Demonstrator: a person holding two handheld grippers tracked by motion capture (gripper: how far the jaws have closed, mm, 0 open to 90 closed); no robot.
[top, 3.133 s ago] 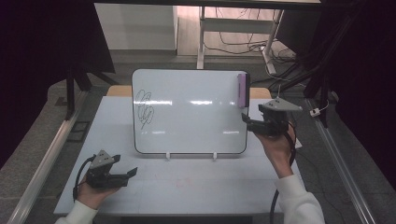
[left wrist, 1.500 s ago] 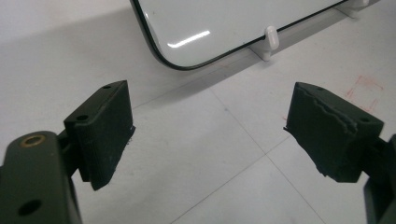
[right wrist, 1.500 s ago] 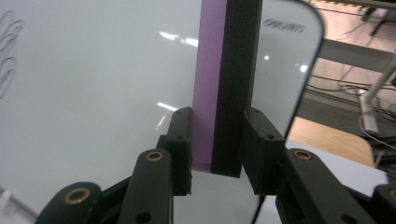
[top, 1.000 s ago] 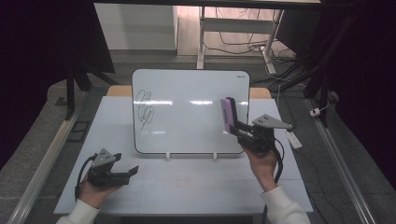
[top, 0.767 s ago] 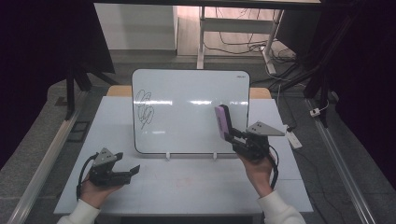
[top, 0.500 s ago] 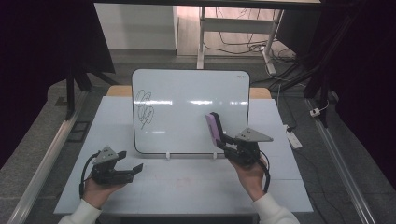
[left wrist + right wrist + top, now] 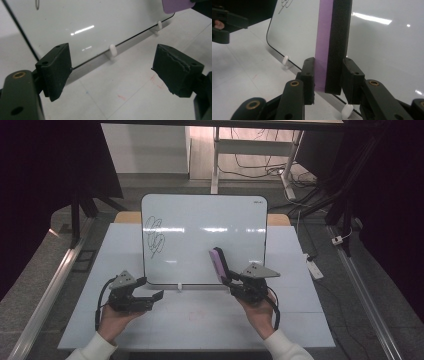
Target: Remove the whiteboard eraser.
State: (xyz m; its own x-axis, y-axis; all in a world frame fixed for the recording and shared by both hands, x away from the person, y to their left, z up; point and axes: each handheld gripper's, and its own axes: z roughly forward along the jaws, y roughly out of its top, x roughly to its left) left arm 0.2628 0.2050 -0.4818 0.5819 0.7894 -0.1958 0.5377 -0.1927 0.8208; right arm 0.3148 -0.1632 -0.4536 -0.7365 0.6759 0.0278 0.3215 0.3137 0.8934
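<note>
Standing eraser between right hand-held gripper pads

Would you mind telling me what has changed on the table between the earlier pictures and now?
The right gripper, shut on the purple eraser throughout, has carried it from the whiteboard's upper right corner down and leftward to its lower middle. The left gripper has edged slightly toward the board, jaws open and empty as before. The whiteboard and its black scribble are unchanged.
</note>
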